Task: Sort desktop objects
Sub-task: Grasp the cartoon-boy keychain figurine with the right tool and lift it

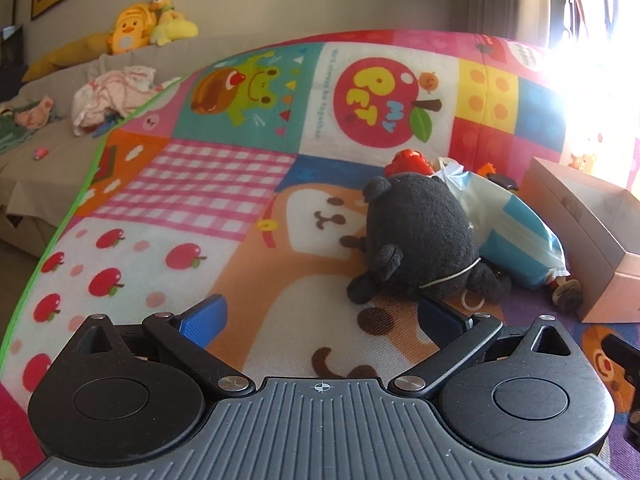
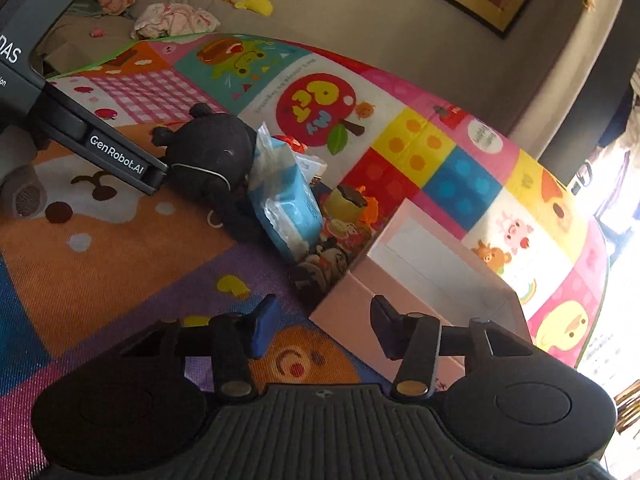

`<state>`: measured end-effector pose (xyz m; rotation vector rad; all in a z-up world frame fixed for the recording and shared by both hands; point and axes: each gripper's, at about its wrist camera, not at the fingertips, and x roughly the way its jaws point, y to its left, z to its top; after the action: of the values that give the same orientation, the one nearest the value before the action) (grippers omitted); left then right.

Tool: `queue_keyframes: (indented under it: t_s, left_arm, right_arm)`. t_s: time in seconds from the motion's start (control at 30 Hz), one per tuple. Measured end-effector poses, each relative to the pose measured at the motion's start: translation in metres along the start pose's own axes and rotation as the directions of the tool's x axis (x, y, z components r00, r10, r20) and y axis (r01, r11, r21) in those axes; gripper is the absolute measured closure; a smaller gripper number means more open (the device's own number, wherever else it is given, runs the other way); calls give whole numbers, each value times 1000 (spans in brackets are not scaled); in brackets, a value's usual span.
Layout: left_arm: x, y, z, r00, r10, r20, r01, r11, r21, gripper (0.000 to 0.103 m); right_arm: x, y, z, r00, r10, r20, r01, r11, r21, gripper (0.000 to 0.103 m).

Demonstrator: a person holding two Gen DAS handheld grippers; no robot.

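A pile of objects lies on the colourful play mat [image 1: 224, 184]: a black plush bear [image 1: 420, 240] [image 2: 212, 152], a blue and white wipes pack [image 1: 516, 232] [image 2: 284, 200], a red toy [image 1: 408, 162], a yellow-green cup [image 2: 348, 200] and small dark figures [image 2: 324, 264]. To their right stands an open pink box [image 1: 600, 248] [image 2: 420, 264]. My left gripper [image 1: 320, 316] is open just in front of the bear, holding nothing. Its finger [image 2: 116, 156] reaches the bear's side in the right wrist view. My right gripper [image 2: 326, 326] is open at the box's near corner, with nothing between its fingers.
A grey sofa [image 1: 44, 148] lies beyond the mat's green left edge, with yellow plush toys [image 1: 136, 28] and a heap of pale clothes [image 1: 108, 96] on it. Strong window glare [image 1: 592, 60] washes out the far right. Framed pictures hang on the wall.
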<state>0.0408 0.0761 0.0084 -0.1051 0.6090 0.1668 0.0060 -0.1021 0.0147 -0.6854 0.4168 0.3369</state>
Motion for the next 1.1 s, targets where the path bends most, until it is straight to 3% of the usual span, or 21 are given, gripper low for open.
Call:
queue_keyframes:
  t_s: [0.07,0.23,0.37,0.47,0.63,0.7,0.73,0.93,1.03,1.1]
  left_arm:
    - [0,2,-1,1000,-17,-2,17,1000,-13,0]
    - [2,12,-1,999,-52,-13,51,996,-79,0]
    - [4,17,-1,997,-72,-18,70,991,-112,0]
    - [4,18,-1,997,-76,-15,74,991,-115,0]
    - [3,18,-1,997,-75,-15,72,990,-121,0]
    - [1,18,-1,997,-71,-9,70,990,-122,0]
    - [0,18,-1,998,-70,-4,69,990,-122,0]
    - [-7,12,-1,998,-57,38,60,995,-85,0]
    - [-14,7,-4,998,-53,36,55,997,-59,0]
    - [-21,3,-8,998,-65,27,67,997,-47,0]
  right_arm:
    - [13,13,10,1000,-18,-6,18,997,-73,73]
    - [45,41,18,996,-89,-18,82,966,-245,74]
    - [59,46,19,992,-121,-36,107,958,-266,82]
    - [50,39,19,995,-94,-39,82,968,-239,84]
    - [8,18,4,997,38,-62,-47,987,-153,86]
    - [-12,4,-6,992,96,-85,-105,988,-111,100]
    - [-19,-3,-11,987,120,-110,-129,988,-86,101]
    - [-45,-50,-50,987,76,-143,-62,993,103,100]
    - [-34,-88,-61,988,9,-154,32,966,258,91]
    - [-22,-122,-68,983,-1,-181,79,902,424,67]
